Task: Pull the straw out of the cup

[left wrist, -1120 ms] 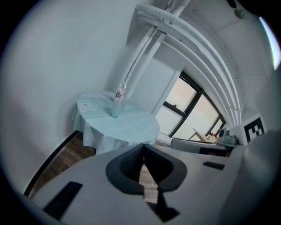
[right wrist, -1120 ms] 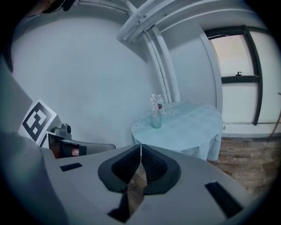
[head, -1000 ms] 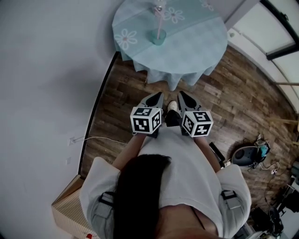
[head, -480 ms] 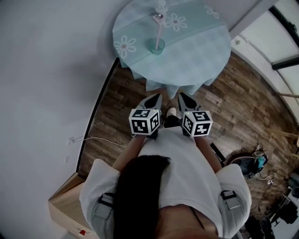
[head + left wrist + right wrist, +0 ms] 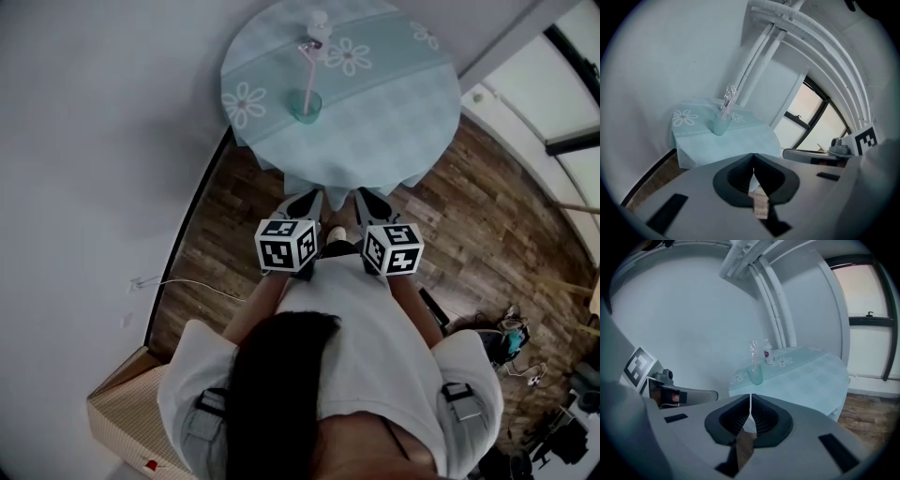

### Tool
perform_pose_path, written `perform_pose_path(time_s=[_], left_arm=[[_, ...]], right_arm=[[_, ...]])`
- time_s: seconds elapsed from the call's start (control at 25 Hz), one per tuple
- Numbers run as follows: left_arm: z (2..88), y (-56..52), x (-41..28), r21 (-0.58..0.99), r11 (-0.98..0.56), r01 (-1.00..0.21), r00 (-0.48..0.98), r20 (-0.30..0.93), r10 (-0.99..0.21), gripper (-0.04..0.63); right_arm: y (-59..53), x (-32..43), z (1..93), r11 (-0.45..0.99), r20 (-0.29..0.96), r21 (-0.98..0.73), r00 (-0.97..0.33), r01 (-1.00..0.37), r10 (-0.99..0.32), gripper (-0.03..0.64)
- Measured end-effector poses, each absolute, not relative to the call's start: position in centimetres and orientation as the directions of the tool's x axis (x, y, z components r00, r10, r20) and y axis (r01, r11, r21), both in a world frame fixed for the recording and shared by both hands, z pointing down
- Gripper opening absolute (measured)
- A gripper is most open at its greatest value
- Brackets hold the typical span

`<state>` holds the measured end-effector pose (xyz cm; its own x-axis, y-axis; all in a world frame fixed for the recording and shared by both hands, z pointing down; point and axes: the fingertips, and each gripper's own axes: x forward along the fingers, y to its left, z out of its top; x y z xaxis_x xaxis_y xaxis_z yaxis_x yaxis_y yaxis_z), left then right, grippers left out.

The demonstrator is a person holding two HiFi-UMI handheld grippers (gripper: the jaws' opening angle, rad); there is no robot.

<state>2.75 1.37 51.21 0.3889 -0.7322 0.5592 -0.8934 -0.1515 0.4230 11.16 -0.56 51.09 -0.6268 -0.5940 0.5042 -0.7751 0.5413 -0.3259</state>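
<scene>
Left tool [image 5: 305,200] and right tool [image 5: 367,198] moved forward side by side toward the worktop [image 5: 394,103], whose draped edge went from well ahead of the tips to just beside them, bringing cup [image 5: 306,105] and straw [image 5: 308,77] nearer.

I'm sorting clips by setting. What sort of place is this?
Probably a room in a home or small studio: round table under a pale-blue daisy-print cloth, wood-plank floor, large dark-framed window.
</scene>
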Motion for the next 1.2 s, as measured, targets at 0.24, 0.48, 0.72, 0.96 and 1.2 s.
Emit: perform_pose_path(time_s=[0.24, 0.48, 0.72, 0.96, 1.2], left_arm=[[51.1, -0.1, 4.2, 0.434, -0.148, -0.889, 0.389, 0.542, -0.745, 0.009], [51.2, -0.8, 5.5, 0.444, -0.135, -0.886, 0.384, 0.537, -0.752, 0.009], [51.1, -1.5, 6.4, 0.441, -0.137, -0.887, 0.384, 0.54, -0.749, 0.009], [50.7, -1.3, 6.6, 0.434, -0.138, -0.89, 0.378, 0.536, -0.754, 0.009], [50.4, -0.7, 6.1, 0.461, -0.1, -0.882, 0.363, 0.527, -0.769, 0.009]], right_arm=[[-2.4, 12.5, 51.0, 0.563, 0.501, -0.294, -0.626, -0.773, -0.598, 0.035], [-3.1, 13.2, 51.5, 0.586, 0.506, -0.299, -0.646, -0.753, -0.571, 0.035], [-3.9, 14.3, 51.8, 0.574, 0.505, -0.304, -0.639, -0.761, -0.58, 0.035], [-4.1, 14.8, 52.0, 0.559, 0.496, -0.333, -0.645, -0.76, -0.581, 0.035], [-3.8, 14.5, 51.8, 0.576, 0.487, -0.34, -0.663, -0.743, -0.568, 0.035]])
